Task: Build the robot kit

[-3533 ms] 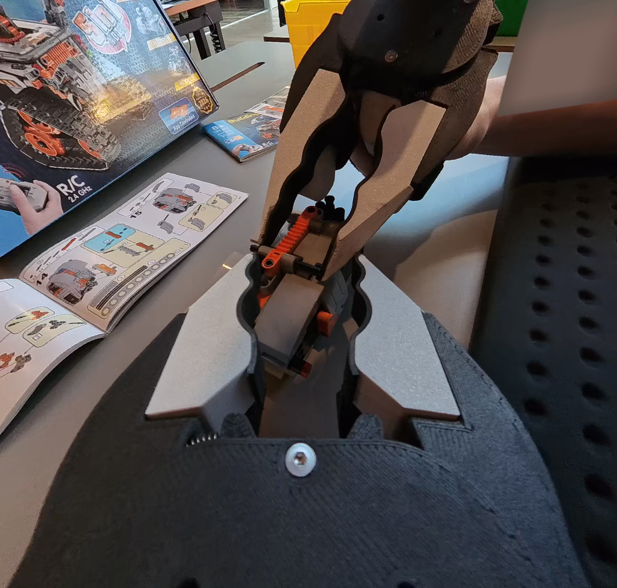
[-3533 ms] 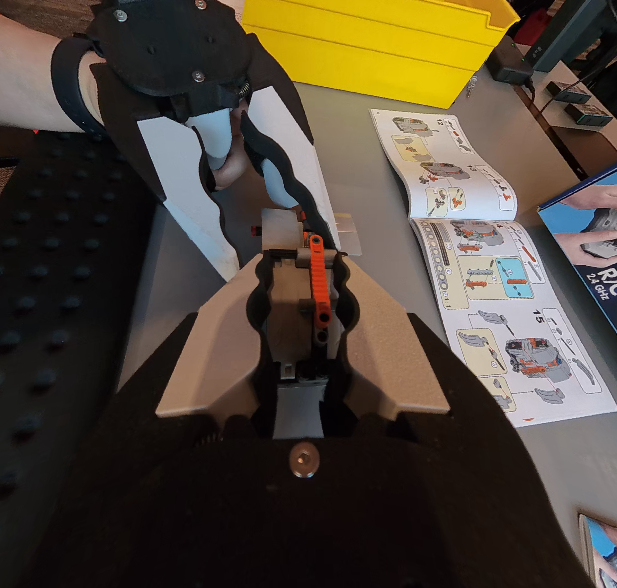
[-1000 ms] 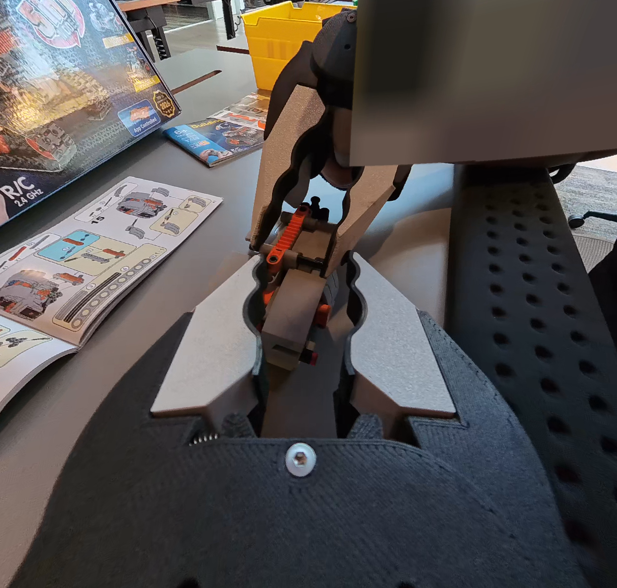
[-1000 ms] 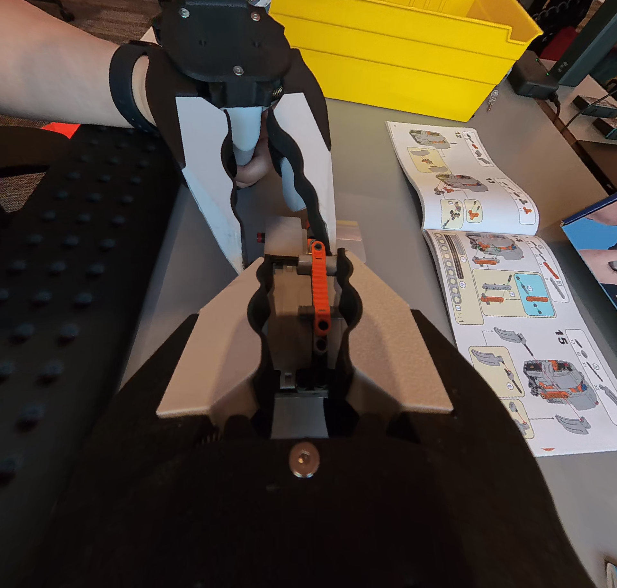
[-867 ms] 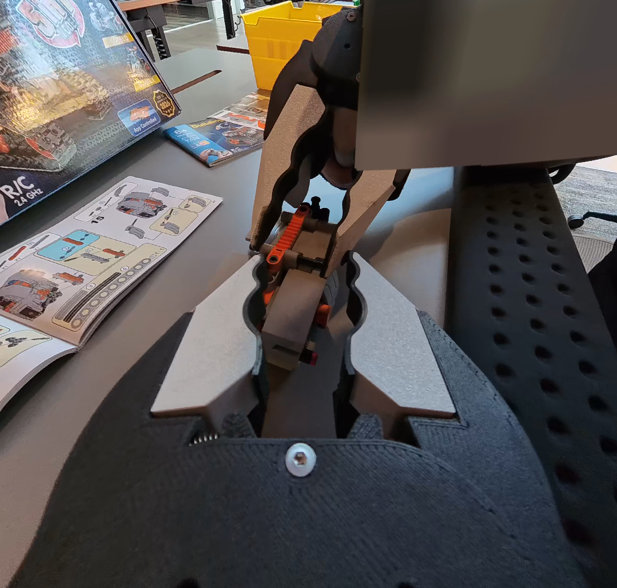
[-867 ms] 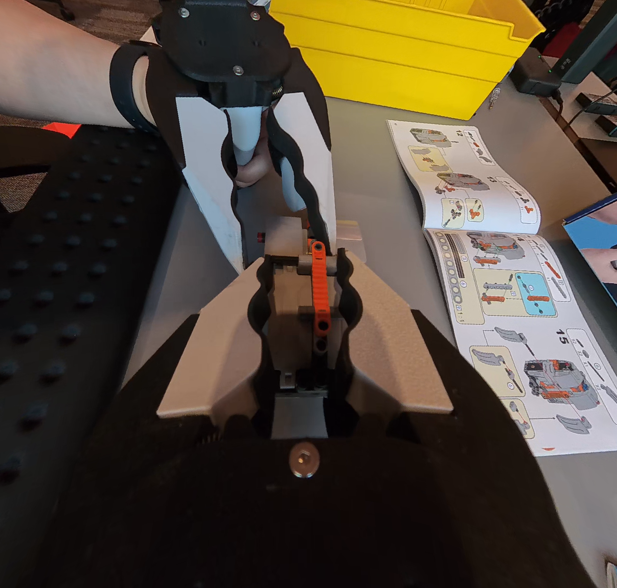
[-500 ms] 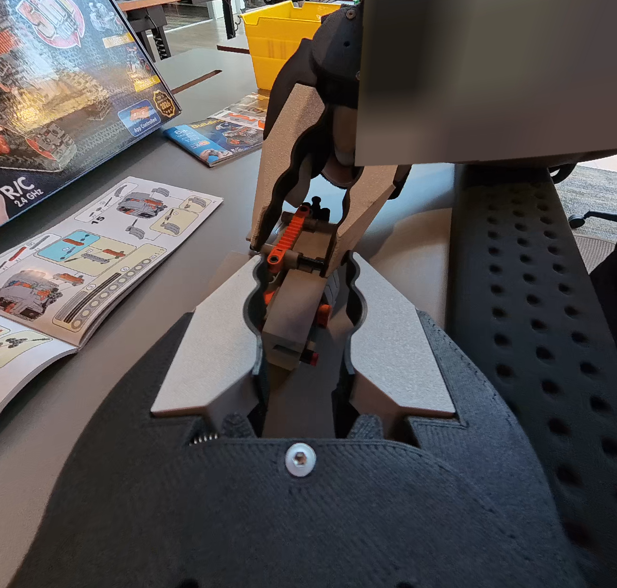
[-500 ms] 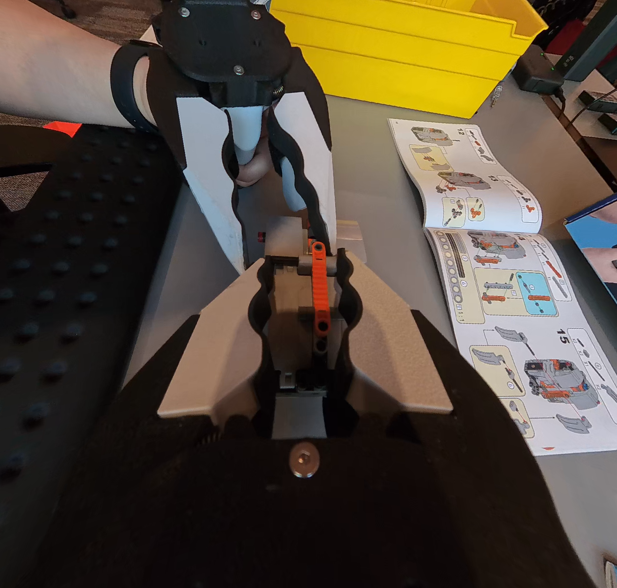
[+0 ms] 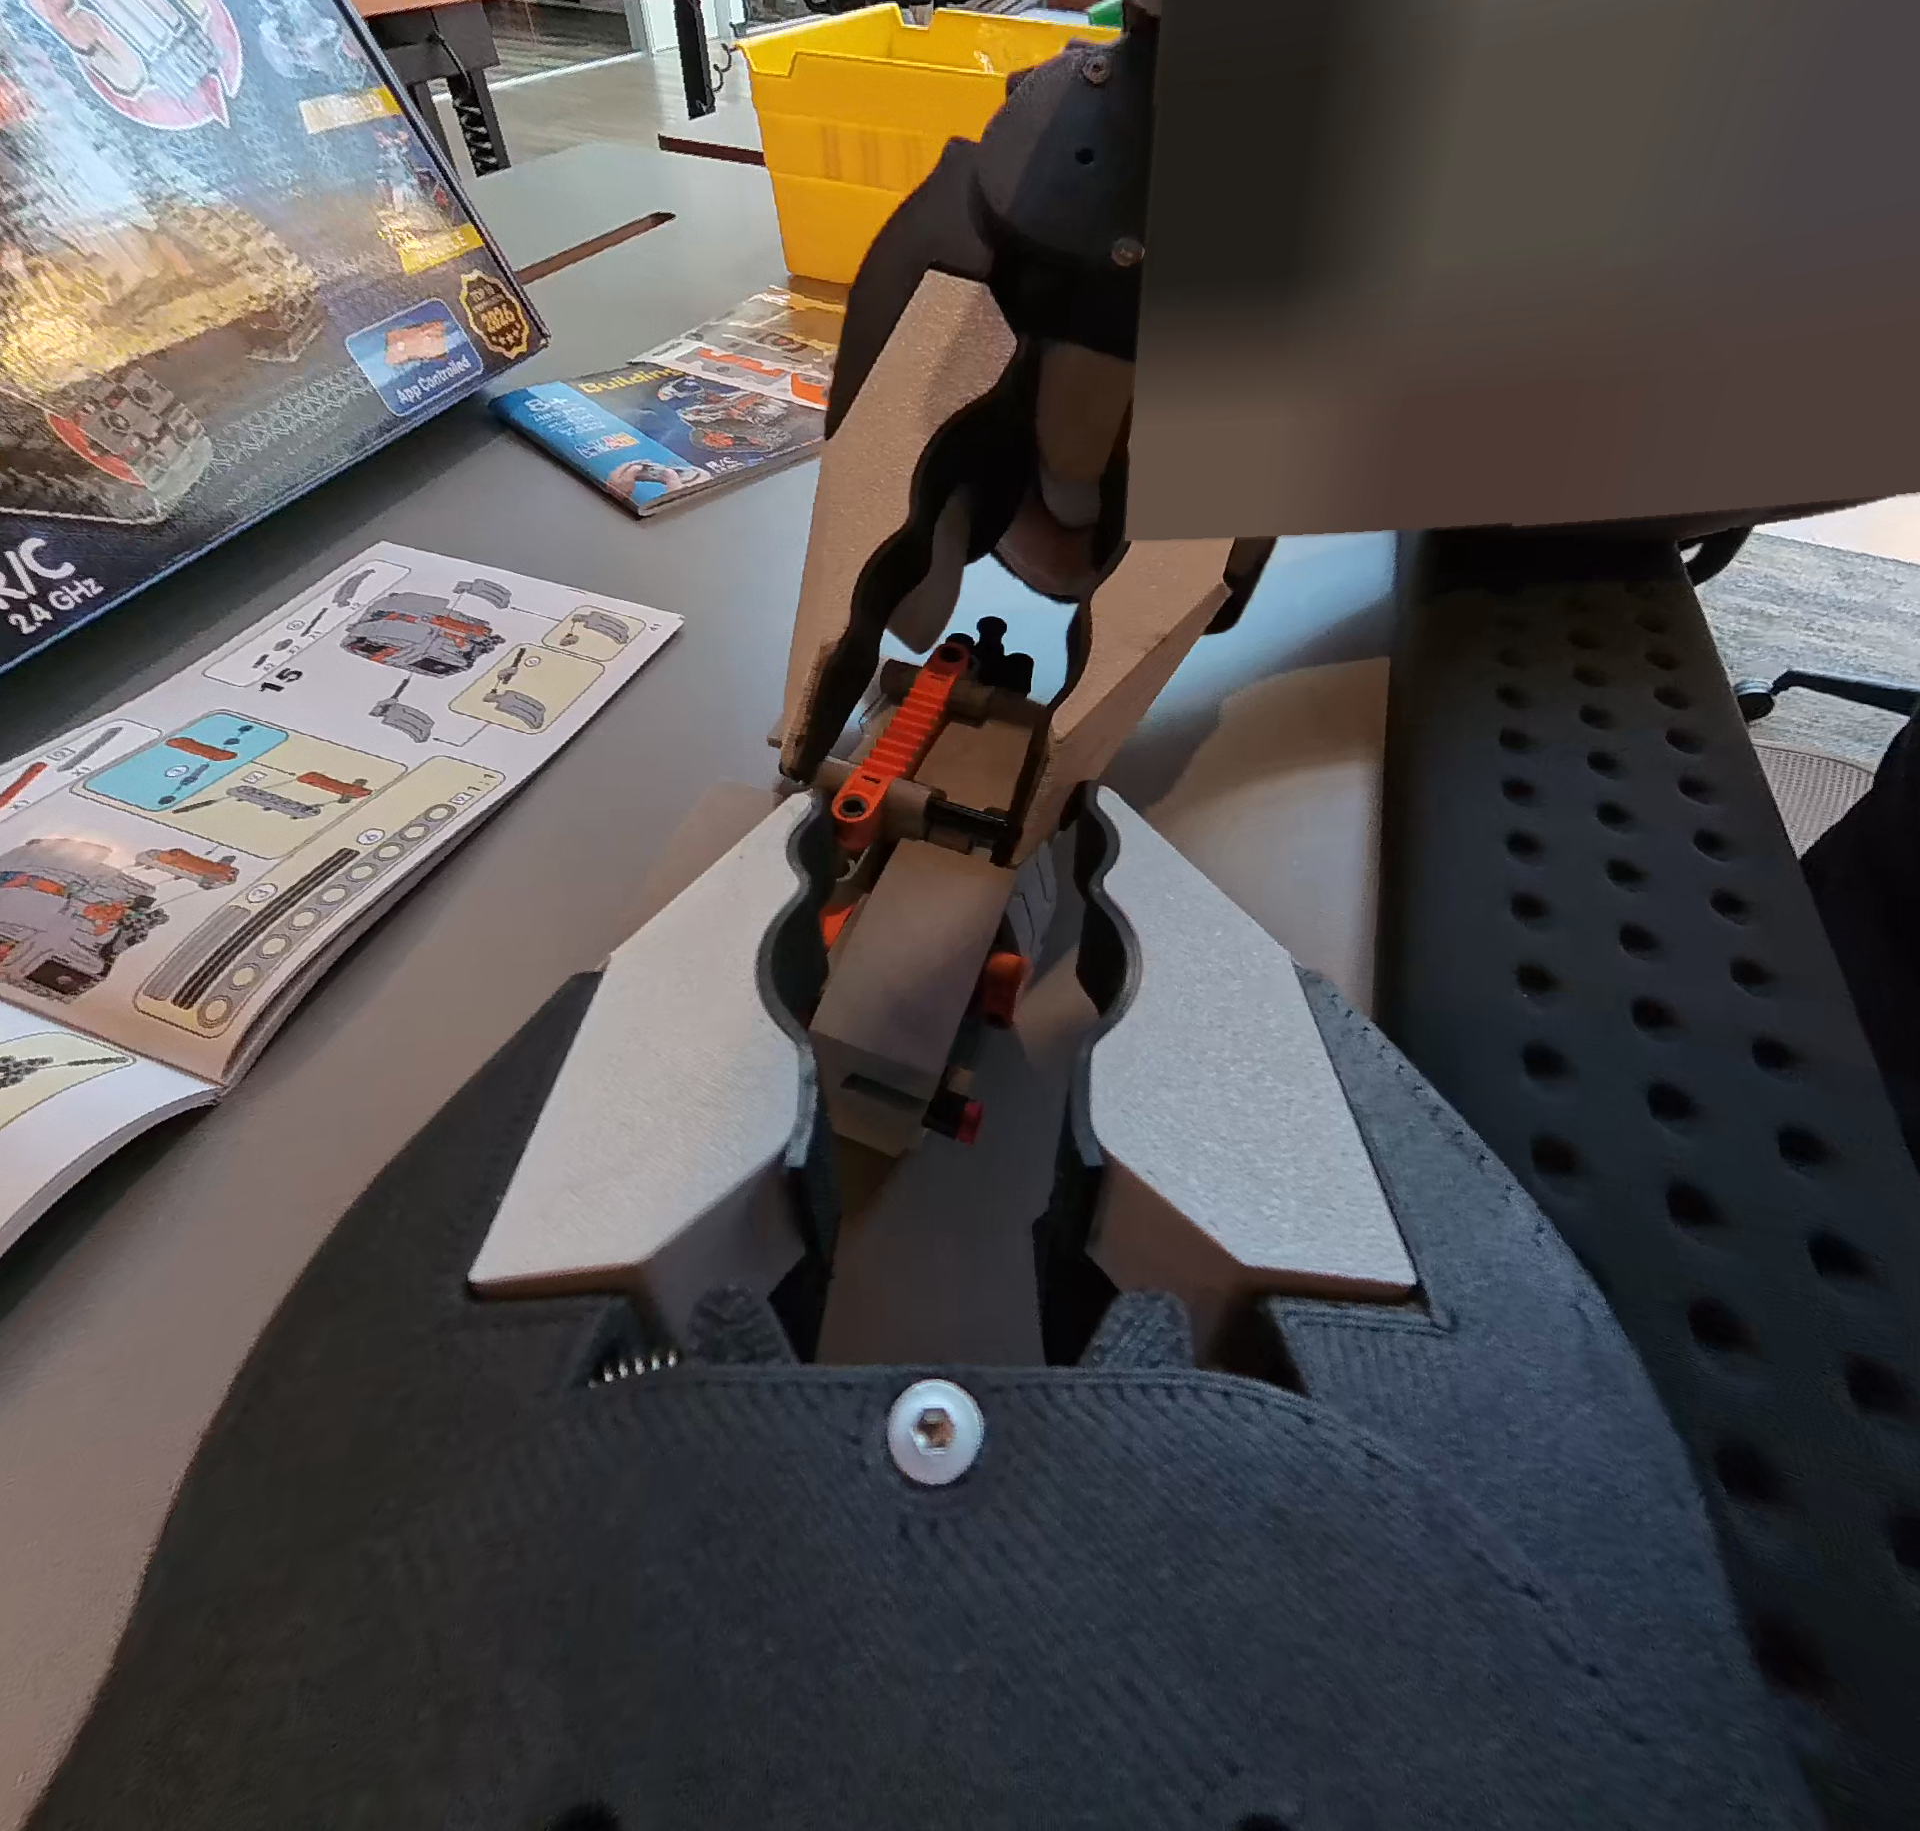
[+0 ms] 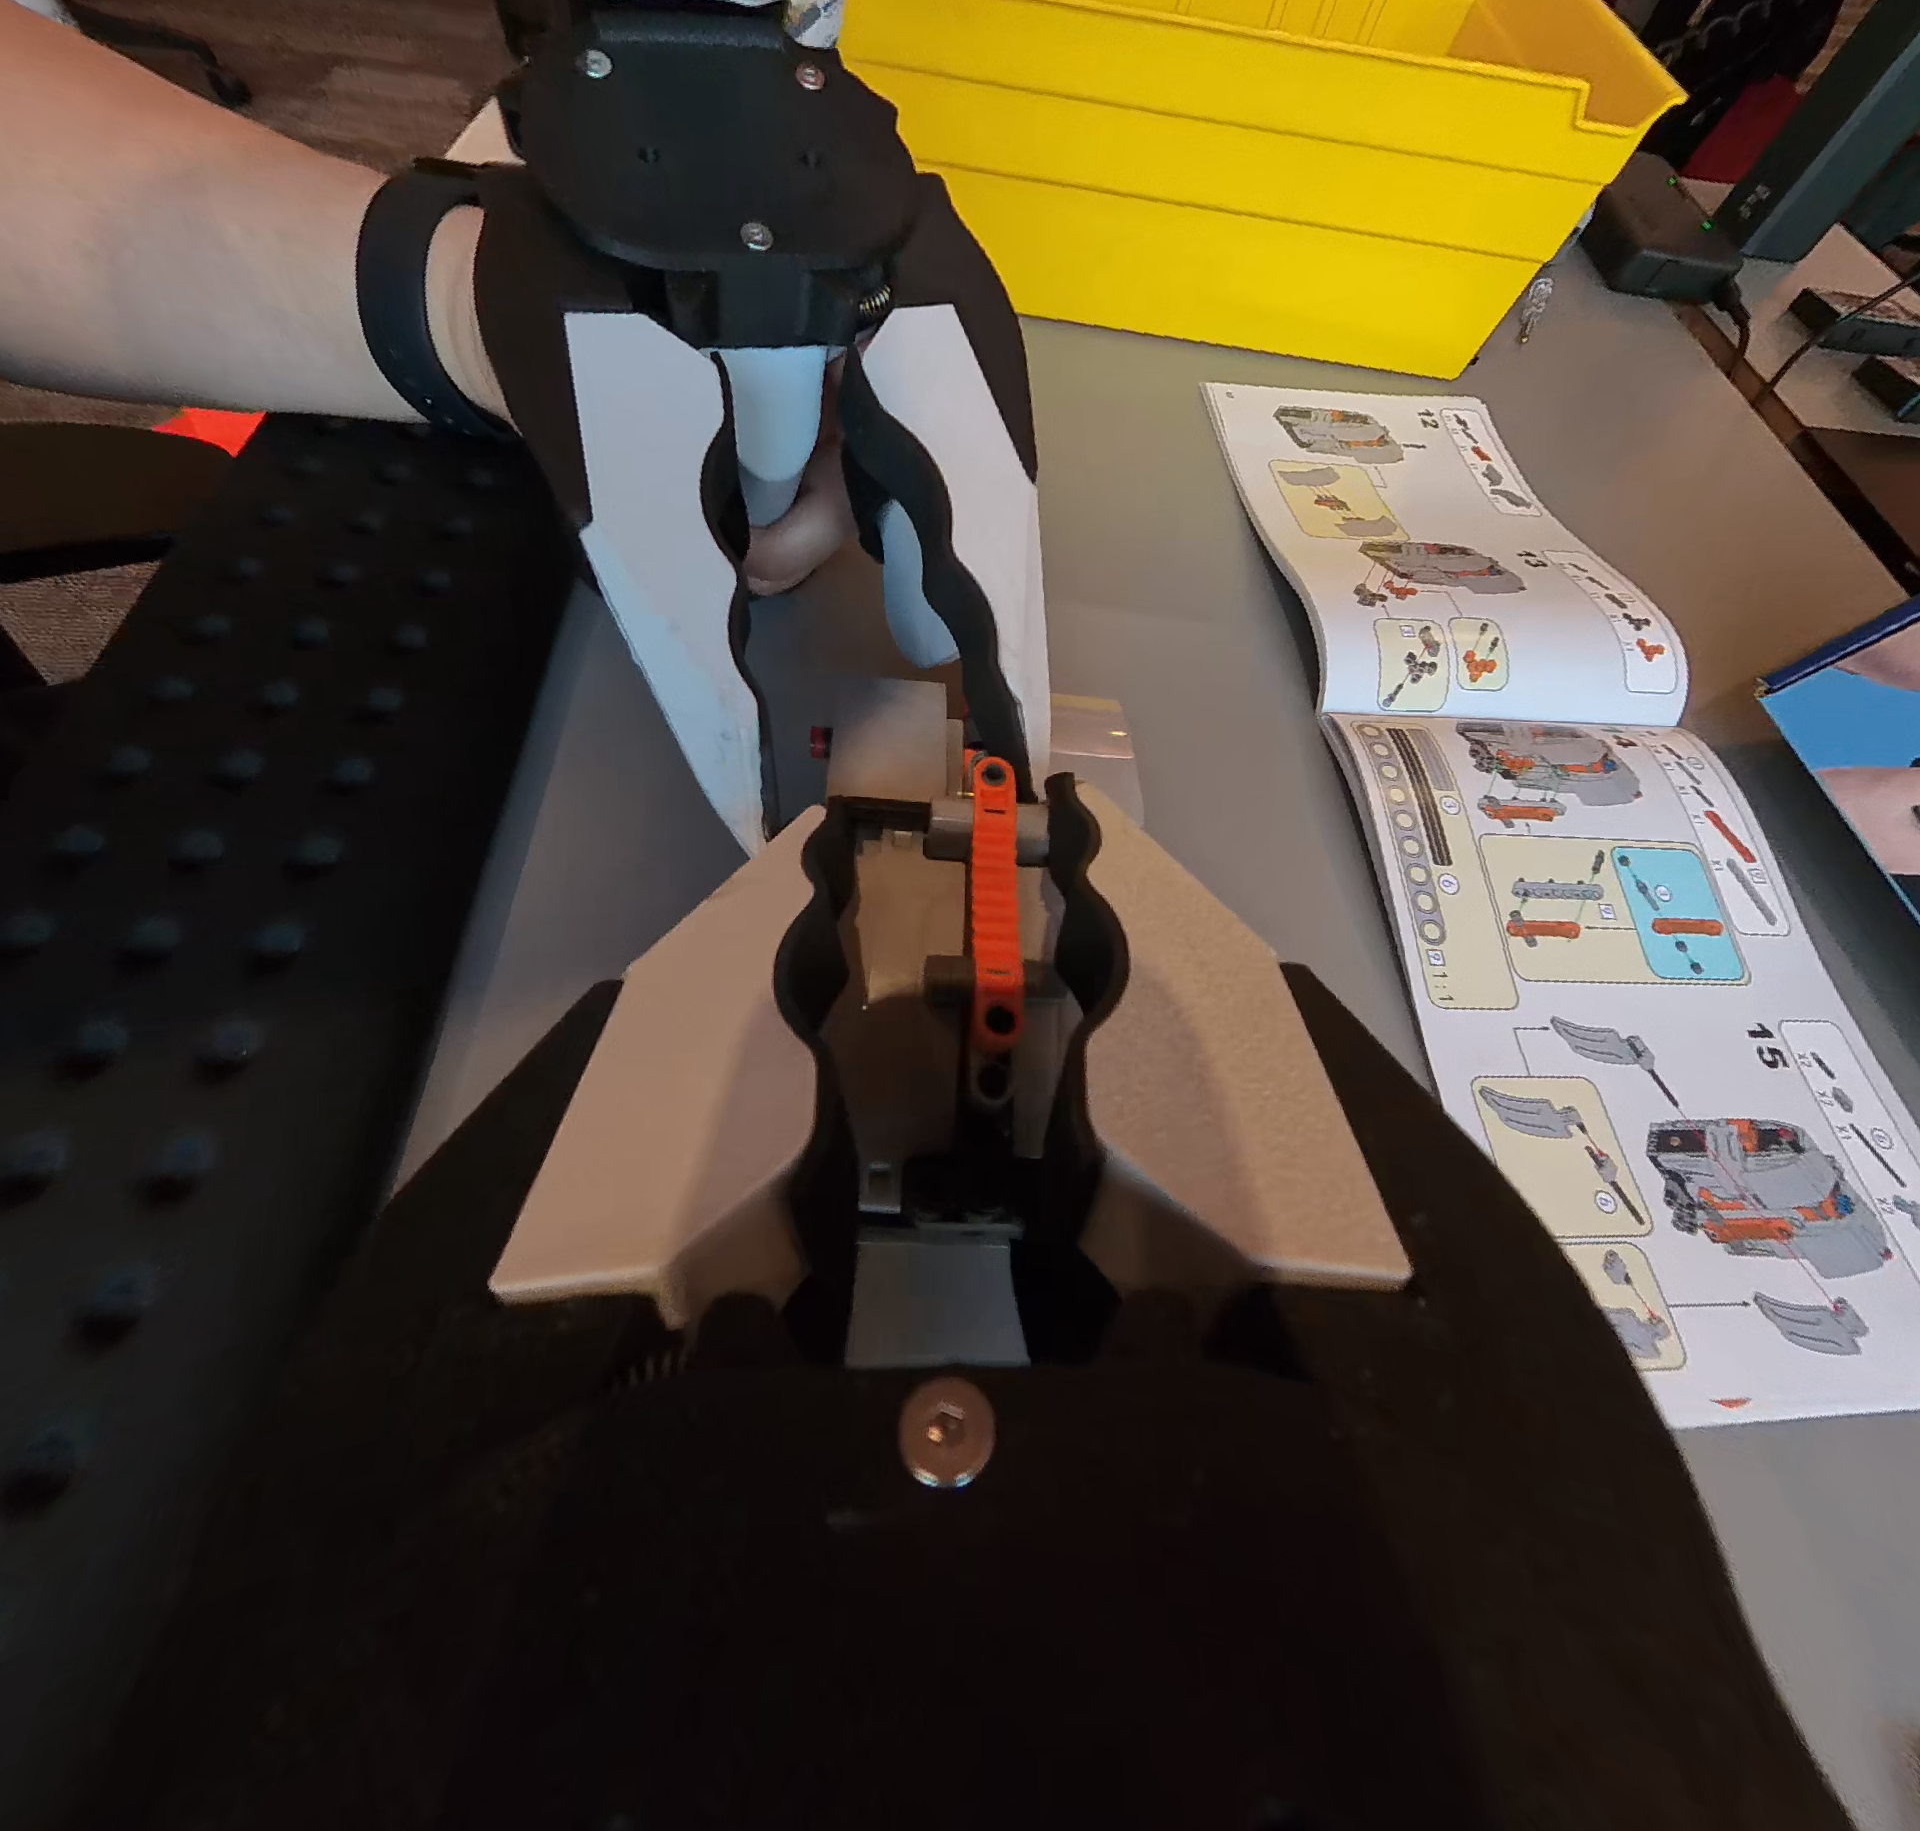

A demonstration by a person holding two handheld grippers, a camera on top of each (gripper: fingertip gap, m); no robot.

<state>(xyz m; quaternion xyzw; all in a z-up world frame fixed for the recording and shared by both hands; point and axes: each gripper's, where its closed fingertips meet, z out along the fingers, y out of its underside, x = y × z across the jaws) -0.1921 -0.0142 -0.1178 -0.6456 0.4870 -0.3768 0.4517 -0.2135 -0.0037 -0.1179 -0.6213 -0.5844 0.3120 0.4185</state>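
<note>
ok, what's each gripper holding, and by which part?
Both grip the same grey brick assembly: left gripper on the plain grey block end, right gripper on the end carrying the orange beam.

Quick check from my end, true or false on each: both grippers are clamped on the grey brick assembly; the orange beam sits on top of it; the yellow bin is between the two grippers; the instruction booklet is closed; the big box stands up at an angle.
1. Both the left gripper and the right gripper are closed on the grey brick assembly. True.
2. The orange beam runs along the top of the assembly. True.
3. The yellow bin is between the grippers. False: it stands farther back on the table, beyond them.
4. The instruction booklet is closed. False: it lies open, pages up.
5. The big box stands tilted. True.
</note>
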